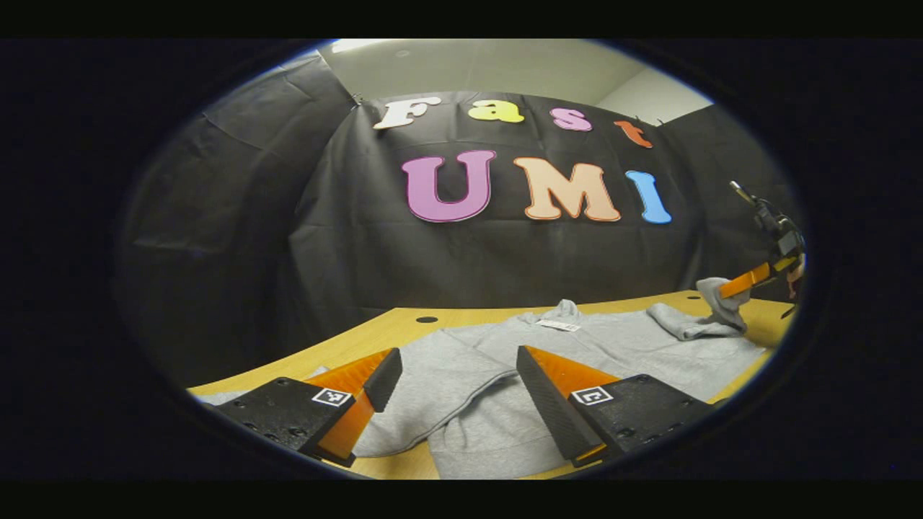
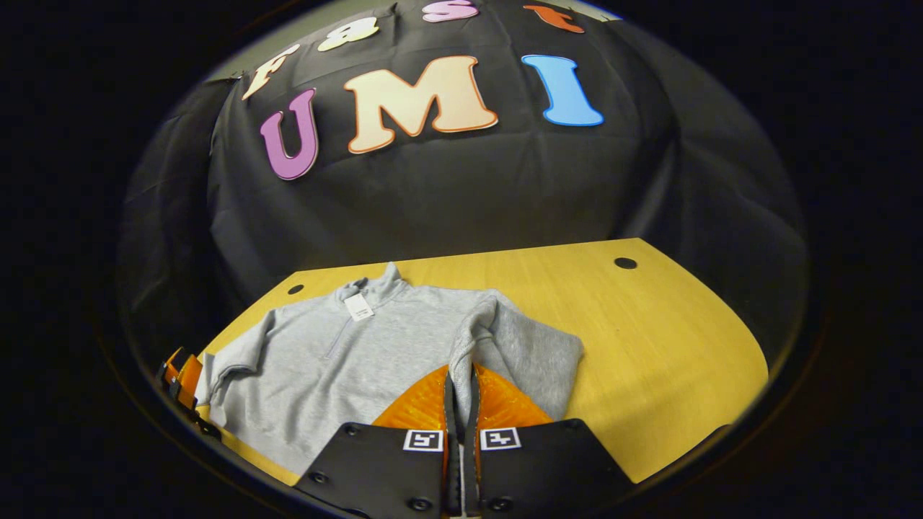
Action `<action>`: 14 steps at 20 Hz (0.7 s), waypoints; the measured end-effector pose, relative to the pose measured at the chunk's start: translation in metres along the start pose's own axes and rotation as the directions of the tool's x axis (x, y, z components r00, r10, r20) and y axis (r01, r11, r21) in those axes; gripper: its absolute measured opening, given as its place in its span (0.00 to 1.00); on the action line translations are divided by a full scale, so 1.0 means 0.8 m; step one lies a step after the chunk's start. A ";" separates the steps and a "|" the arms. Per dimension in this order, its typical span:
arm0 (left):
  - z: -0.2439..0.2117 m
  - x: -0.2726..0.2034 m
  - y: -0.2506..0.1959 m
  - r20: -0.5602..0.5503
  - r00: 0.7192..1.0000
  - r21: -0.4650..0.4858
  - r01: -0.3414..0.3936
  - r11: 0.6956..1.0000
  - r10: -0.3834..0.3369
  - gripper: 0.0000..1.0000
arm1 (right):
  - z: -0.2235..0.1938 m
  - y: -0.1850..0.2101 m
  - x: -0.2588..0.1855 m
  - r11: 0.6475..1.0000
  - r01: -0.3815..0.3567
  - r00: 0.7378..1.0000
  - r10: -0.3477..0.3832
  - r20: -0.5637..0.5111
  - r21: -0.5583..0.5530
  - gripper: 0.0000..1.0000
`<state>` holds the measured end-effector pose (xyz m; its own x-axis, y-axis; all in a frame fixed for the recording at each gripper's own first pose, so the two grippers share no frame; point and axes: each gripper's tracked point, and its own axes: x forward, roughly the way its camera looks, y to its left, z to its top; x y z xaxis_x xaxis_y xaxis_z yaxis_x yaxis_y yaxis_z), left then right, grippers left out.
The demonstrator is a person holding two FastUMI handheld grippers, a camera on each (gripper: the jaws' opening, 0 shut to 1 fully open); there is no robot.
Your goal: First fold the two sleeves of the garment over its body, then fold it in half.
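The grey sweatshirt (image 2: 375, 346) is spread face up on the wooden counter (image 2: 649, 339), collar toward the wall at twelve o'clock and hem toward the near edge at six; in the right gripper view it lies left of centre, leaving bare counter from one to four o'clock. The right gripper (image 2: 460, 393) is closed narrowly on a fold of one sleeve (image 2: 479, 335), cloth being pinched between both fingers; the sleeve is drawn up into a ridge running from the shoulder down to the fingers, which is judged to be the hold needed to carry it across the body. In the left gripper view the same gripper is seen far off at three o'clock (image 1: 743, 282), with the sleeve (image 1: 692, 324) lifted off the counter and hanging bunched beneath it. The left gripper (image 1: 454, 375) is held wide, nothing between its fingers, poised low above the other sleeve (image 1: 461, 375), which is already laid slantwise over the chest; its place there is judged to be a standby, or a readiness to steady the cloth while the second sleeve is brought over. The fabric looks soft, thick and matte, with a short stand-up collar and a white tag (image 2: 358, 306) at the neck; shallow creases show at the shoulders; the half-fold is not yet begun.
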<state>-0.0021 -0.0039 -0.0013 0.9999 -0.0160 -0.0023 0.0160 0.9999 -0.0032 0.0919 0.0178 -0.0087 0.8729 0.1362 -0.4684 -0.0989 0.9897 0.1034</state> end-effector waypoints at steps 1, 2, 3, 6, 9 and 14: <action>0.000 0.000 0.000 0.000 1.000 0.000 0.000 1.000 0.000 0.94 | 0.003 0.017 0.008 1.000 -0.015 1.000 0.015 -0.001 -0.012 0.04; 0.000 0.000 0.000 0.000 1.000 0.000 0.000 1.000 0.000 0.94 | 0.007 0.034 0.016 0.999 -0.029 1.000 0.030 0.000 -0.025 0.04; 0.001 0.000 0.000 0.000 1.000 0.000 0.000 1.000 0.000 0.94 | 0.011 0.052 0.025 0.998 -0.044 0.999 0.044 0.001 -0.035 0.04; 0.001 -0.001 -0.001 0.000 1.000 0.000 0.000 1.000 0.000 0.94 | 0.016 0.109 0.047 0.993 -0.104 0.995 0.104 -0.004 -0.056 0.04; 0.001 -0.001 -0.001 0.000 1.000 0.000 0.002 1.000 -0.002 0.94 | 0.017 0.167 0.064 0.983 -0.152 0.988 0.151 -0.017 -0.098 0.04; 0.002 -0.002 -0.002 -0.001 1.000 -0.001 0.002 1.000 -0.002 0.94 | 0.017 0.268 0.082 0.959 -0.247 0.969 0.244 -0.038 -0.140 0.04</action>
<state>-0.0037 -0.0051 0.0005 0.9998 -0.0175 -0.0033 0.0175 0.9998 -0.0043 0.1346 0.2380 -0.0051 0.8038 0.3748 -0.4620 -0.3771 0.9216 0.0917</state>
